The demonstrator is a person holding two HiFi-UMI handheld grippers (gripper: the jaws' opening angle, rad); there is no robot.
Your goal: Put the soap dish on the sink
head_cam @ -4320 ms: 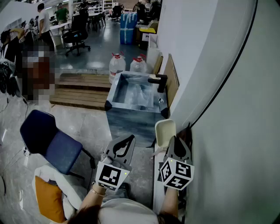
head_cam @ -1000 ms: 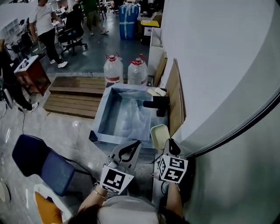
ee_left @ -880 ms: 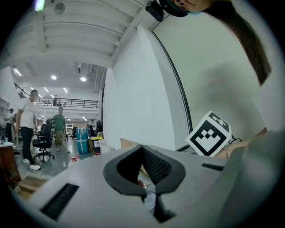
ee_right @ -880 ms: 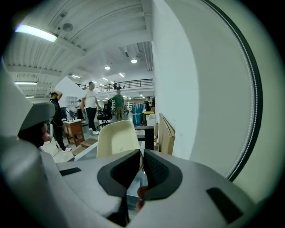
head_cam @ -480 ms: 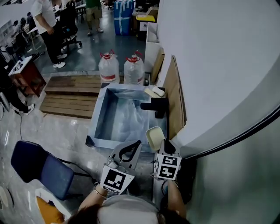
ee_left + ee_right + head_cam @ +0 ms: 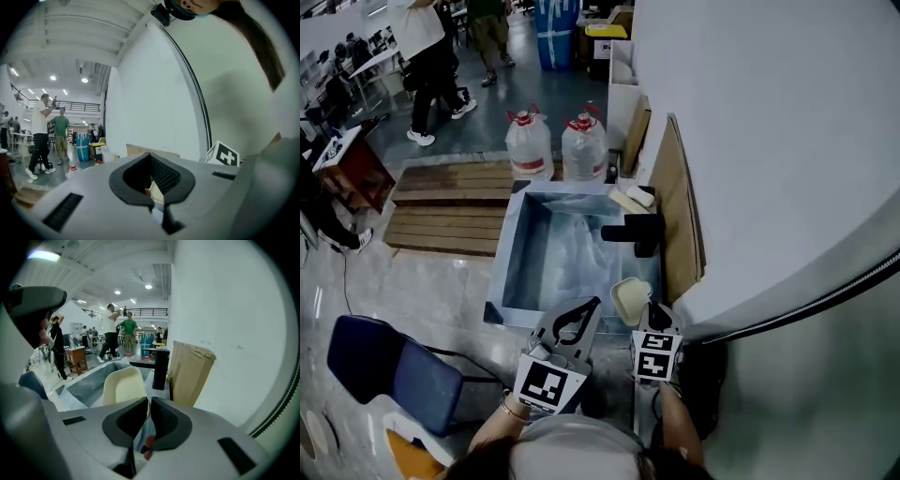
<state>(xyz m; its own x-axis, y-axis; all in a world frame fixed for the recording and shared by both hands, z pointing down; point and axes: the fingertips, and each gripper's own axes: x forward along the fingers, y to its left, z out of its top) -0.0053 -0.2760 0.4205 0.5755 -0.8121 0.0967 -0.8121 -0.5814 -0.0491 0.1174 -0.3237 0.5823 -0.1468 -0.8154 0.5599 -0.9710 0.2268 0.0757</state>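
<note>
Right gripper (image 6: 147, 404) pinches soap dish (image 6: 123, 386) edge, over sink's (image 6: 562, 258) near corner, for setting down. Left gripper (image 6: 585, 311) pressed together, empty.

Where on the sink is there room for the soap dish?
The grey square sink's right ledge is bare between the black faucet and the near corner. Behind the faucet it's crowded: a pale soap bar lies there.
</note>
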